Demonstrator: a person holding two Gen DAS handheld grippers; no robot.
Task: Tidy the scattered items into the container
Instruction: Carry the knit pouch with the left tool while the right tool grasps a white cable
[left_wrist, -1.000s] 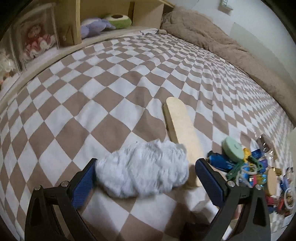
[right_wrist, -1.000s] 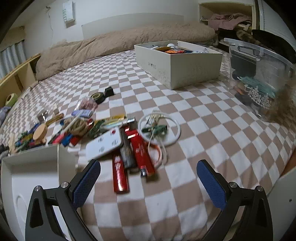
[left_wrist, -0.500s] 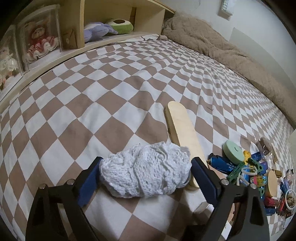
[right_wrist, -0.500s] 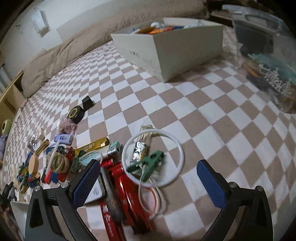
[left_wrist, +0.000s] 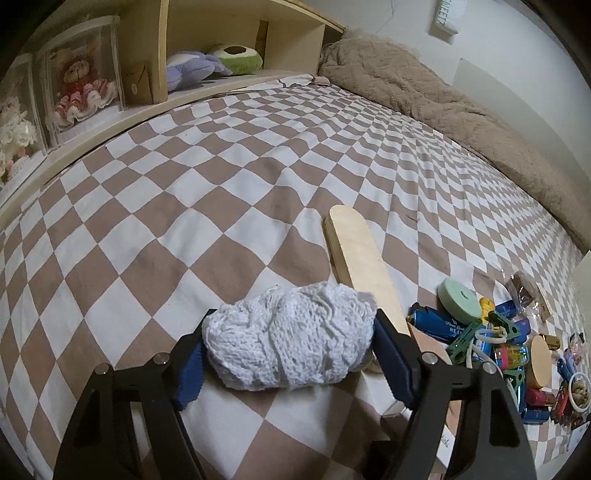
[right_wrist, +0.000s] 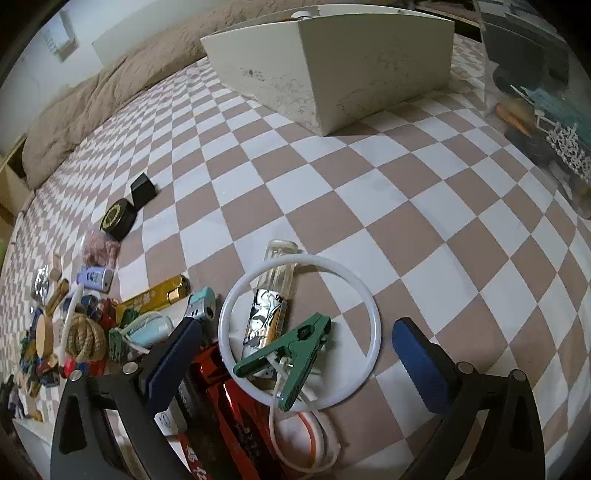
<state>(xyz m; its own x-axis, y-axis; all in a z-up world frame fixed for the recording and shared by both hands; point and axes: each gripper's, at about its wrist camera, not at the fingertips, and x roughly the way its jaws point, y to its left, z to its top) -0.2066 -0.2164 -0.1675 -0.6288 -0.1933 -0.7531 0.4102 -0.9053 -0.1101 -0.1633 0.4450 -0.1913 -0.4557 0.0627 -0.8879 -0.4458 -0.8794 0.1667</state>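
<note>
Squeezing the white knitted bundle (left_wrist: 291, 338), the left claw (left_wrist: 290, 350) (right claw (right_wrist: 295, 354) agape).

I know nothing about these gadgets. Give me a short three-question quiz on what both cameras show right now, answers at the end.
1. True or false: the left gripper is shut on the white knitted bundle.
2. What lies inside the white ring: A green clip, B black cube, C rope coil?
3. Fill in: the right gripper is ___.

Key: 1 true; 2 A; 3 open.
</note>
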